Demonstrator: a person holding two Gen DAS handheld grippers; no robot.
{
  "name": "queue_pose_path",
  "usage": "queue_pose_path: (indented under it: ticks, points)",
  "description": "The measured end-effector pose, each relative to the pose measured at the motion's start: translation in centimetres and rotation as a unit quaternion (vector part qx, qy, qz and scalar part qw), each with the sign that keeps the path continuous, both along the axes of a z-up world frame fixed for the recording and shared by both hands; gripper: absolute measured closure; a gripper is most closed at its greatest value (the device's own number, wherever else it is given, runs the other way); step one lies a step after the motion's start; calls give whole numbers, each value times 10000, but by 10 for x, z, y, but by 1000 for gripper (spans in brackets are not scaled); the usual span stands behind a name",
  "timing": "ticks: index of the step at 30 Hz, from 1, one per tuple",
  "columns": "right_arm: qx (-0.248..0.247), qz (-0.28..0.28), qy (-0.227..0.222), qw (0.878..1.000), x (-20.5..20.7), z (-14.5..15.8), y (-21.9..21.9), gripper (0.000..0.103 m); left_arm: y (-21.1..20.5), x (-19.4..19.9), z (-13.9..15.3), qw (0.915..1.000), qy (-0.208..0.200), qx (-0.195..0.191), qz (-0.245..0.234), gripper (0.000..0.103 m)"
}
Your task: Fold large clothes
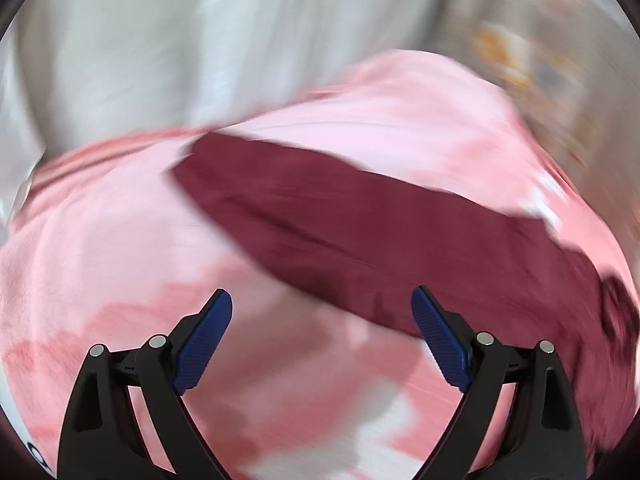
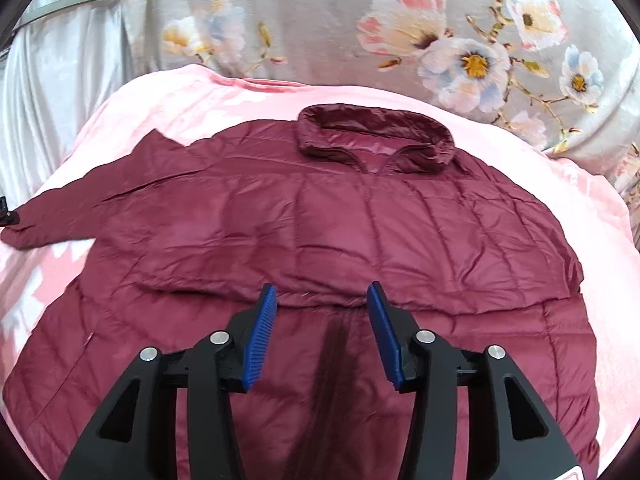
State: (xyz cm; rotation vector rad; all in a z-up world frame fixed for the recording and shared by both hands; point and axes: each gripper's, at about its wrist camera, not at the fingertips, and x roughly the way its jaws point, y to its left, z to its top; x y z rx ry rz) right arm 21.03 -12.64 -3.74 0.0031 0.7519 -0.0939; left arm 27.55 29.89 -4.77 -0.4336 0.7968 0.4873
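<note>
On a pink blanket [image 2: 168,96] below flowered bedding [image 2: 320,32], the maroon jacket [image 2: 320,216] lies spread mid-frame, seemingly for folding, while the left gripper [image 1: 322,300] gapes wide and the right gripper [image 2: 322,294] half-open, both empty.

Both wrist views angled steeply down, close over the maroon jacket [image 2: 320,216] on the pink blanket [image 1: 100,240], left view blurred

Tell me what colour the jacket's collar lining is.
Lighter pink-maroon, inside the dark maroon collar of the jacket; clearest in the right wrist view.
</note>
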Motion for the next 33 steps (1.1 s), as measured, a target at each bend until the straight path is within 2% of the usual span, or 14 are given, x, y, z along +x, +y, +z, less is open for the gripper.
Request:
queue_pose_path:
  ticks: [4,8,10,11,13,14,15,16,18,22,25,28,29,33]
  points:
    - [117,-113,76,9998,-4,-7,-2,52,73,1,-20,9960,35,-504,734,15]
    - [180,-292,210,9992,-8,-17,-5,52,90,16,-32,9941,-8,-826,701,16]
    - [238,-387,233,9987,-10,-18,-8,52,88,24,-36,9943,17,-780,729,21]
    - [267,-420,219,9985,-11,-18,-10,52,88,28,-35,9949,12,-701,729,26]
    - [303,-481,171,9982,-16,-17,-12,52,82,40,-34,9967,82,-592,541,58]
    - [308,-491,149,9982,-19,-16,-12,52,78,45,-31,9972,99,-583,453,70]
    - [306,-494,120,9982,-22,-15,-12,52,74,48,-29,9978,131,-545,346,94]
    - [290,-497,71,9983,-28,-13,-11,52,65,52,-23,9985,158,-455,246,99]
    - [260,-478,-3,9985,-37,-10,-9,52,51,48,-9,9997,38,-232,103,102]
    - [105,-370,-126,9992,-58,-5,-4,52,-18,47,48,9962,-544,393,-556,103]
    - [102,-339,-151,9993,-71,-2,-8,52,-88,41,95,9838,-1045,585,-1333,103]
    - [142,-396,-159,9990,-82,-1,-19,51,-172,34,129,9626,-1372,624,-2254,103]
    - [179,-462,-156,9986,-87,0,-26,51,-211,30,137,9515,-1441,596,-2652,103]
    - [238,-688,-176,9972,-99,2,-52,51,-320,25,132,9188,-1311,331,-3709,102]
